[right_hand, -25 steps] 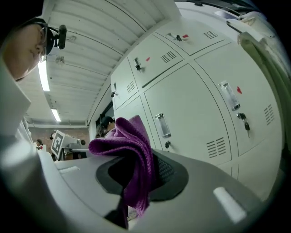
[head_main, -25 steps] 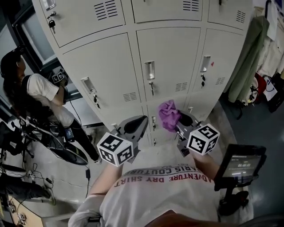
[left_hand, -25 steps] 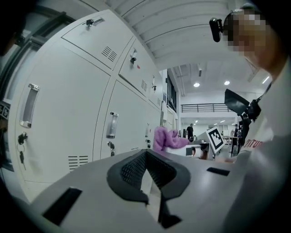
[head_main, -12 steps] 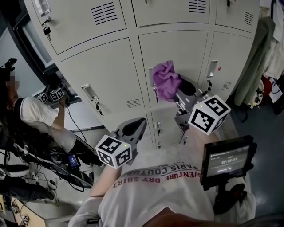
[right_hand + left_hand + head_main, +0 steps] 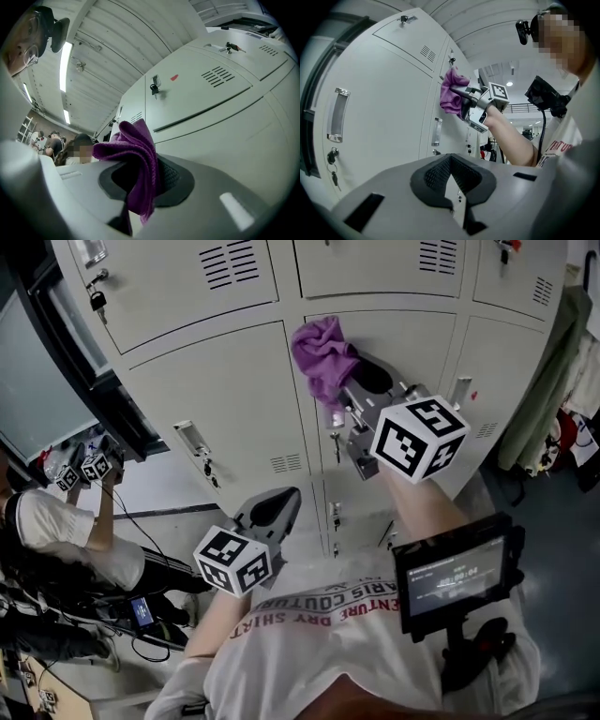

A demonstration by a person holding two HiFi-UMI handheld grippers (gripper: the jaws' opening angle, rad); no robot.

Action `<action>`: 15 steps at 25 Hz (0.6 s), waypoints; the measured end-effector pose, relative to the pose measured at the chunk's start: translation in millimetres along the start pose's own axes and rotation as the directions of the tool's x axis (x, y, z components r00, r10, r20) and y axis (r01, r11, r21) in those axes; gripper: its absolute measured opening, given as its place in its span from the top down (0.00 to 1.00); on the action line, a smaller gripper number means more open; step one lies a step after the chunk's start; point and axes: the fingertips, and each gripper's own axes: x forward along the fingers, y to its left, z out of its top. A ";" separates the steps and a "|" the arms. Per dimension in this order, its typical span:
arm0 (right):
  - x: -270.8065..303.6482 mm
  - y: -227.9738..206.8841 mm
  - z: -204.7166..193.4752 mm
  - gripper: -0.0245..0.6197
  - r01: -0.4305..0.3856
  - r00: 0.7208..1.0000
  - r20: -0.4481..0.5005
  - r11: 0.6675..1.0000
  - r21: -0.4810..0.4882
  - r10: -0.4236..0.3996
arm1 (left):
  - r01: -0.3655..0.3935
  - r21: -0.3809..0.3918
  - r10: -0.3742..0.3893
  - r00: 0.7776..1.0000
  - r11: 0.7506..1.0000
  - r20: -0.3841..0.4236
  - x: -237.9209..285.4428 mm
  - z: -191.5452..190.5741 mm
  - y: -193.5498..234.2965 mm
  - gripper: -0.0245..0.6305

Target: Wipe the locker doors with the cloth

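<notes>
- We hold the purple cloth (image 5: 321, 351) in the right claw (image 5: 349, 382), which is clamped on a fold of it; in the right gripper view the cloth (image 5: 137, 159) bunches up out of the pads and hangs down between them
- The cloth sits high on the middle locker door (image 5: 412, 343), at its upper left corner beside the seam with the next door (image 5: 225, 390); from the left gripper view it looks pressed to the panel (image 5: 440, 93), though we cannot be sure of firm contact
- The left claw (image 5: 274, 507) hangs low and well apart from the lockers, its jaws drawn together on nothing (image 5: 451, 180); it has no part in this step
- We judge the step to be the start of a wiping pass on the middle door, with the cloth set at the top corner
- The next move, as we see it, calls for steady pressure into the panel and a sweep across or down it; we must steer round the handle (image 5: 336, 423) and the key below it, where the cloth could snag, and keep the hard claw tips off the paint
</notes>
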 end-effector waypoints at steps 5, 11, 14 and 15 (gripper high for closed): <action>19.6 -22.0 -14.1 0.86 0.067 0.997 -0.039 0.998 0.000 -0.067 | -0.029 -0.025 0.029 1.000 0.999 0.005 -5.5 -1.8 7.9 0.96; 27.1 -32.3 -21.0 0.86 0.110 0.993 -0.052 0.994 -0.011 -0.110 | -0.046 -0.041 0.047 0.999 0.998 0.017 -9.5 -3.1 13.9 0.96; 27.7 -32.3 -21.1 0.86 0.107 0.992 -0.059 0.994 -0.016 -0.108 | -0.045 -0.039 0.046 0.999 0.998 0.020 -9.9 -1.8 13.3 0.96; 27.8 -32.4 -20.9 0.86 0.104 0.993 -0.062 0.994 -0.013 -0.105 | -0.045 -0.039 0.046 0.999 0.998 0.023 -10.0 -1.0 13.0 0.96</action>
